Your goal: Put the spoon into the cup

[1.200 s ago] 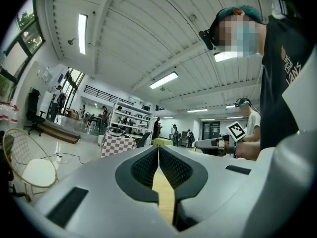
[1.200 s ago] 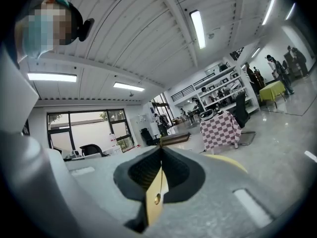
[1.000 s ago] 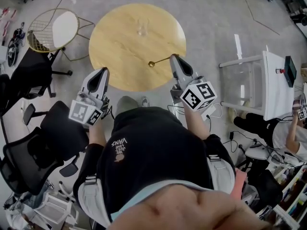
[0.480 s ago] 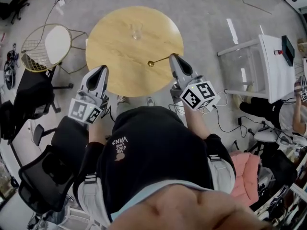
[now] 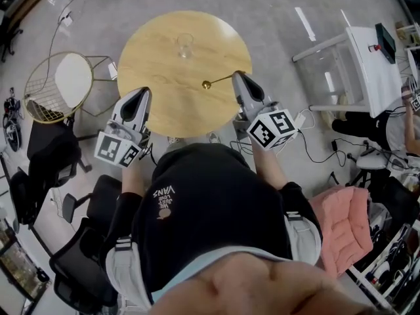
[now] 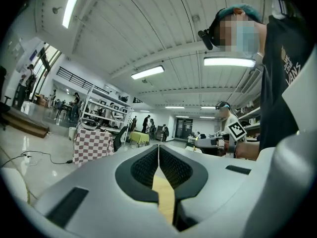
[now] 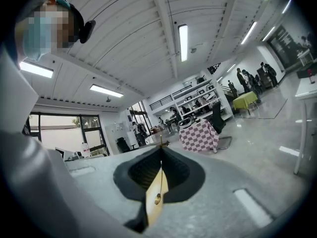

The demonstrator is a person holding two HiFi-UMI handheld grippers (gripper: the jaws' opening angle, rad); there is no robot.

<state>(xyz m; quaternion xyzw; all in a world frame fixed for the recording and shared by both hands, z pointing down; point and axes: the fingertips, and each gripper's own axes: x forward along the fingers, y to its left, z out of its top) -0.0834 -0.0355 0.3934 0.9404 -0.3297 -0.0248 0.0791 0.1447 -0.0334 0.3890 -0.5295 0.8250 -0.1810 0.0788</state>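
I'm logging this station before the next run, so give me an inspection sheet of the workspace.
Surface: round wooden table, only the cup stands on it.
Job's things: clear cup upright near the far edge; spoon held over the table, not in the cup.
Clutter: nothing seen on the table.
Grippers: right gripper shut on the spoon's handle; left gripper shut, empty.
Cables: loose cables on the floor at right.
Surroundings: wire chair, black office chairs, white side table.
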